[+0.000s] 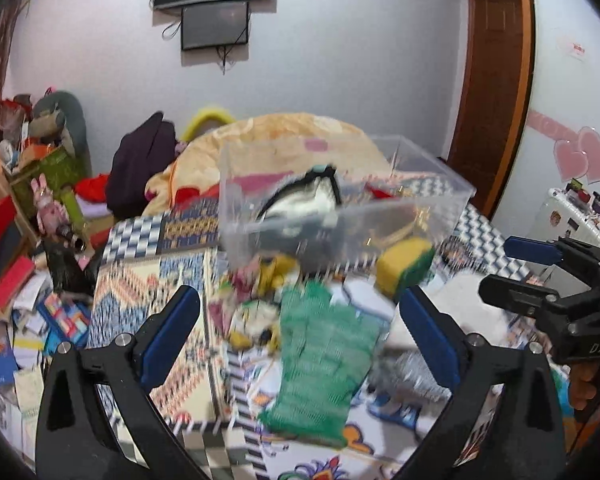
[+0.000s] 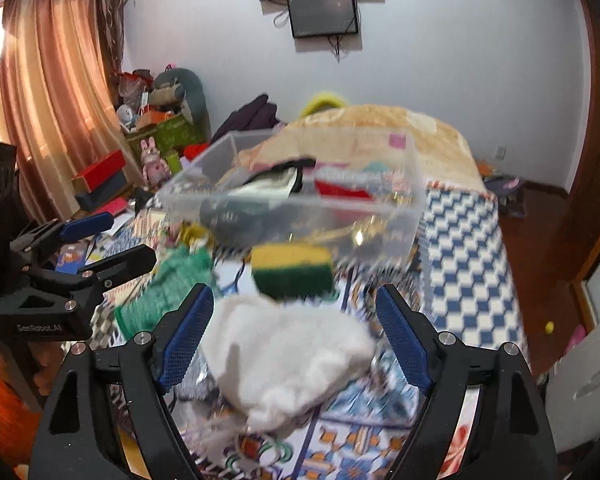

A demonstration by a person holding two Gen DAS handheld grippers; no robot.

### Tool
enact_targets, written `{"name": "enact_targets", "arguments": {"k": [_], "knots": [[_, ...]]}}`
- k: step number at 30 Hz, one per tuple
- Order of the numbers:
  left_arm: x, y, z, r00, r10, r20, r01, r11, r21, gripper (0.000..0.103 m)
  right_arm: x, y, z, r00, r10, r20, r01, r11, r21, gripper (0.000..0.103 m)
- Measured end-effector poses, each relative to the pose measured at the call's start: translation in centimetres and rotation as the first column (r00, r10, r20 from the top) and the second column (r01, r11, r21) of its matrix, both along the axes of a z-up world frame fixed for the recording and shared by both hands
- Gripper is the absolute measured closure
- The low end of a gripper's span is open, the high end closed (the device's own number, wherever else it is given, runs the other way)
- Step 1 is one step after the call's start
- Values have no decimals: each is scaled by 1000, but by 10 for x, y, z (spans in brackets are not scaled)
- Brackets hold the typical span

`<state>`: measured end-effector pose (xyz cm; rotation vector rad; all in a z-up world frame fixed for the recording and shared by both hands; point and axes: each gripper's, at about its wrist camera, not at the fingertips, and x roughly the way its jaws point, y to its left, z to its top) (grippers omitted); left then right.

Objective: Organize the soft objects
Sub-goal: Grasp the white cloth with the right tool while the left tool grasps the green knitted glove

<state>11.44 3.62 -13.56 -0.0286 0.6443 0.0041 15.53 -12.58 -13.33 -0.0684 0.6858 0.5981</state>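
Lying between the left tool's [image 1: 298, 322] spread fingers, untouched: green glove [image 1: 320, 364]

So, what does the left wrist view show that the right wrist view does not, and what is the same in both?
Only the left wrist view shows the whole green glove between the open left gripper fingers, and pink hearts on the wall. Only the right wrist view shows the curtain and the white cloth ahead of the open right gripper. Both show the clear plastic bin, the yellow-green sponge and the wall screens.
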Motion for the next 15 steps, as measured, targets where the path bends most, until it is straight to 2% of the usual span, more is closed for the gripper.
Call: {"name": "enact_targets", "arguments": {"k": [7, 12, 15], "knots": [[-5, 6, -34, 997, 15, -71, -17, 999, -27, 2, -9, -3, -24, 998, 0, -66, -1, 1000, -13, 22], [-10, 6, -47, 995, 51, -80, -50, 999, 7, 2, -13, -9, -35, 997, -31, -74, 29, 999, -26, 22], [-13, 7, -49, 996, 49, -77, -49, 999, -3, 3, -15, -14, -37, 996, -31, -81, 31, 999, -10, 36]]}}
